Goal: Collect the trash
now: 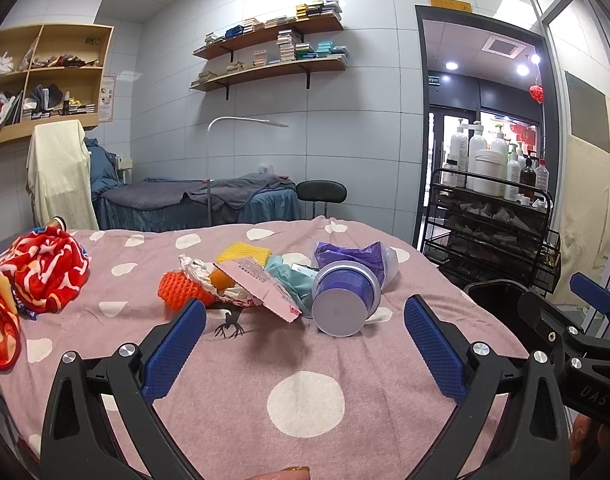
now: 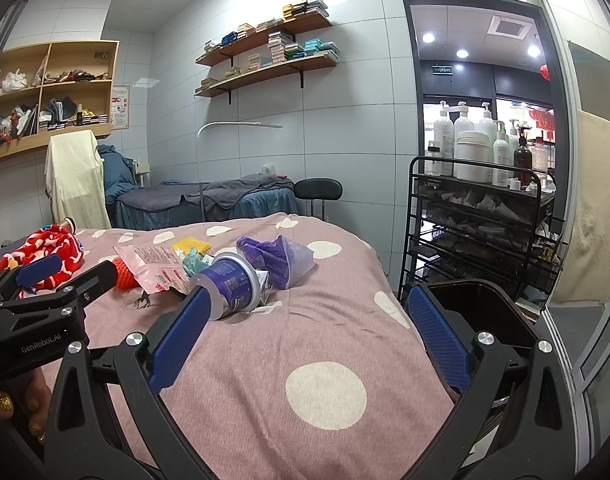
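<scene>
Both of your tools are empty: the left hand-held gripper (image 1: 305, 316) and the right hand-held gripper (image 2: 309, 310) each have their jaws spread wide, nothing between the pads. The trash sits in one heap on the polka-dot bed (image 1: 305, 400), ahead of both: a purple yogurt cup (image 1: 343, 300) on its side, a pink packet (image 1: 261, 286) leaning against it, a purple plastic bag (image 1: 353, 254) behind, and crumpled paper (image 1: 195, 268) over an orange knitted piece (image 1: 181, 290).

The cup will likely roll if you nudge it with one finger before closing, and it may still hold residue that could spill on the cover. Grabbing the packet by its edge could drag the neighbours along. The soft cover may bunch into the jaws if you come in too low. The black bin (image 2: 477, 308) stands just beside the bed on your right; a loose hold could drop things short of it.
</scene>
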Demonstrator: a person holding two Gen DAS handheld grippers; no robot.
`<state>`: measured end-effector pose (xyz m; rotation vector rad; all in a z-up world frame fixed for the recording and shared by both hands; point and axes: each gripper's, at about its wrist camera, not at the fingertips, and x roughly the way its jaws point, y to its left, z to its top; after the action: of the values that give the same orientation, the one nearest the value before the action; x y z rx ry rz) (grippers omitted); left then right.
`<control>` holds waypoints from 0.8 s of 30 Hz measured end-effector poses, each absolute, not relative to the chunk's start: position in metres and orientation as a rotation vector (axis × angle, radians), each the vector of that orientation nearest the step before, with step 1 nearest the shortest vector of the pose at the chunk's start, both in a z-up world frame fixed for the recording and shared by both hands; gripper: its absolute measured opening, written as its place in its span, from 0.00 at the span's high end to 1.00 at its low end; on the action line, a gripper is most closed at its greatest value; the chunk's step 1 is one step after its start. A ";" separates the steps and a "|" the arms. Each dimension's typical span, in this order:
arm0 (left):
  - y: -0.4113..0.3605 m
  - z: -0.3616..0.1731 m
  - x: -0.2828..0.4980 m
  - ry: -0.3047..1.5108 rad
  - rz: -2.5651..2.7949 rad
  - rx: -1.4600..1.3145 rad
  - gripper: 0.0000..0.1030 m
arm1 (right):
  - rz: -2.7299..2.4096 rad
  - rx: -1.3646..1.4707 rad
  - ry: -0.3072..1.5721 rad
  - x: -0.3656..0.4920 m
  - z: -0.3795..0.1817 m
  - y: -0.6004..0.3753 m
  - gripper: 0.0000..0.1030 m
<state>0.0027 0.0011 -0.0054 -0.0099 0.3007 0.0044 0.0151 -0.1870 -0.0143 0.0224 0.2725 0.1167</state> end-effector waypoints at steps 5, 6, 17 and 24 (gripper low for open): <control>0.001 -0.005 0.003 0.301 0.004 -0.010 0.05 | 0.115 0.023 0.275 0.016 -0.016 -0.187 0.05; 0.002 -0.006 0.003 0.304 0.003 -0.011 0.05 | 0.116 0.022 0.278 0.016 -0.017 -0.187 0.05; 0.008 -0.011 0.008 0.327 0.013 -0.022 0.05 | 0.126 0.010 0.310 0.024 -0.022 -0.181 0.05; 0.017 -0.020 0.019 0.386 -0.014 -0.024 0.05 | 0.184 -0.016 0.388 0.045 -0.028 -0.171 0.05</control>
<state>0.0194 0.0169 -0.0201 -0.0243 0.3864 -0.0139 0.0451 -0.1708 -0.0275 -0.0158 0.3882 0.1835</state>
